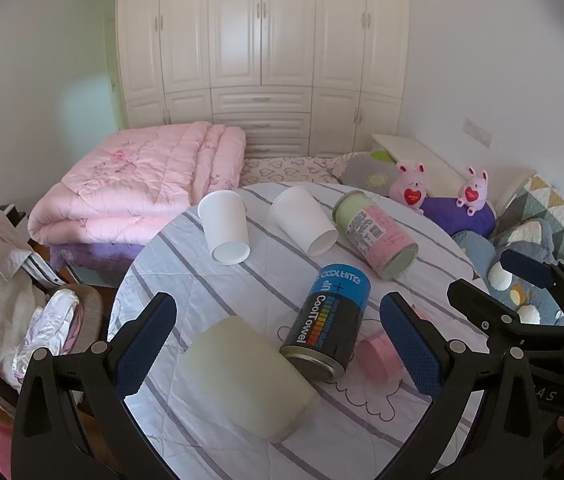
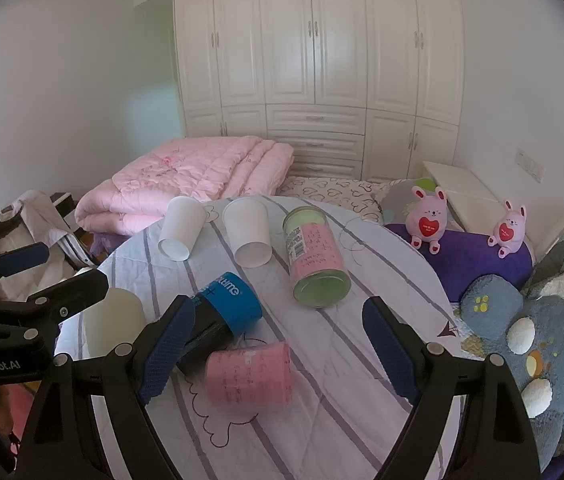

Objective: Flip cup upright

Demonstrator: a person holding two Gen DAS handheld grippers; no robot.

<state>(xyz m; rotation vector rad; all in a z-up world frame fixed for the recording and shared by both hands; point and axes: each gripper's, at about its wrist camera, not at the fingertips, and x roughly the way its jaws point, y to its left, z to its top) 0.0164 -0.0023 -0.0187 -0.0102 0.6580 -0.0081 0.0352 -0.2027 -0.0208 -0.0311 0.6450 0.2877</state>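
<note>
Several cups and cans lie on their sides on a round table with a striped cloth [image 1: 210, 280]. Two white paper cups [image 1: 226, 228] [image 1: 303, 220] lie at the far side, also in the right wrist view [image 2: 181, 233] [image 2: 249, 232]. A pale cream cup [image 1: 248, 376] lies between my left gripper's fingers [image 1: 278, 344], which is open and empty. A pink cup [image 2: 250, 372] lies between my right gripper's fingers [image 2: 278, 352], which is open and empty. The right gripper also shows in the left wrist view [image 1: 501, 284].
A black and blue CoolTowel can [image 1: 327, 324] and a green and pink can [image 1: 373, 236] lie on the table. A bed with a folded pink quilt [image 1: 142, 184] and plush toys [image 2: 427, 216] stands behind. A chair with clothes [image 1: 6, 292] is at the left.
</note>
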